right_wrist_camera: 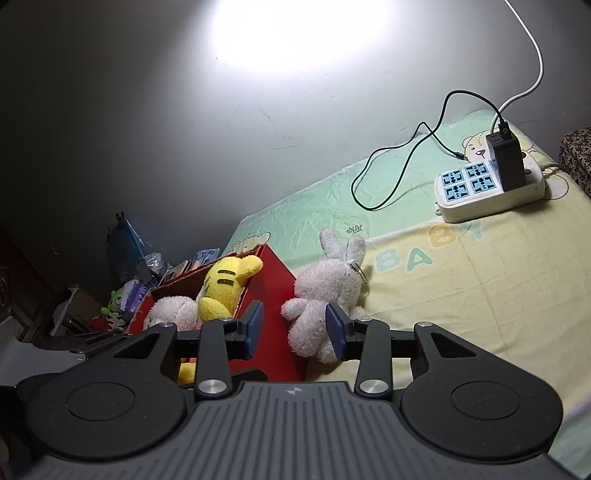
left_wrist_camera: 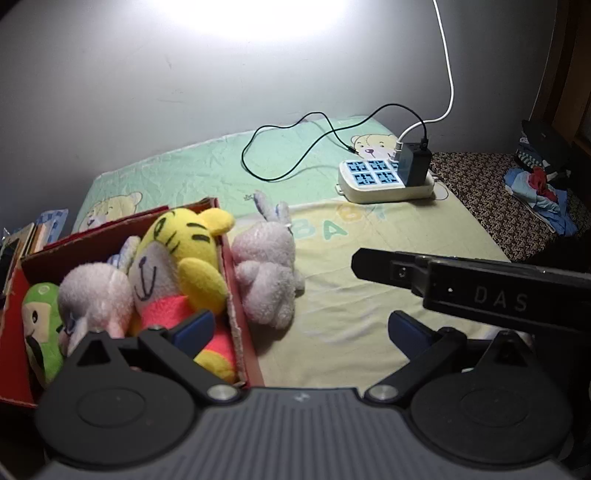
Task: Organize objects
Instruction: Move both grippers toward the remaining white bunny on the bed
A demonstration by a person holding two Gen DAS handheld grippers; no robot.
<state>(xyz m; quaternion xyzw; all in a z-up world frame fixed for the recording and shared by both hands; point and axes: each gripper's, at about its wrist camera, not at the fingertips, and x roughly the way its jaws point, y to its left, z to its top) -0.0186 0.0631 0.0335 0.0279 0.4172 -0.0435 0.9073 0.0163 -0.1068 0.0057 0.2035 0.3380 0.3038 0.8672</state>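
One bunny left outside the box.
Right gripper (right_wrist_camera: 298,332) open, its pads either side of the bunny (right_wrist_camera: 325,295) on the bed (right_wrist_camera: 480,295), contact unclear; left gripper (left_wrist_camera: 301,326) open, empty, low by the box (left_wrist_camera: 236,295). Tiger (left_wrist_camera: 181,266), pink plush (left_wrist_camera: 96,295), green doll (left_wrist_camera: 40,317) already boxed.

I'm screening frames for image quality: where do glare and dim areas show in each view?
Left wrist view: lamp glare blows out the wall at top; the clothes pile sits dim. Right wrist view: the same glare up top; the clutter left of the red box is in shadow.
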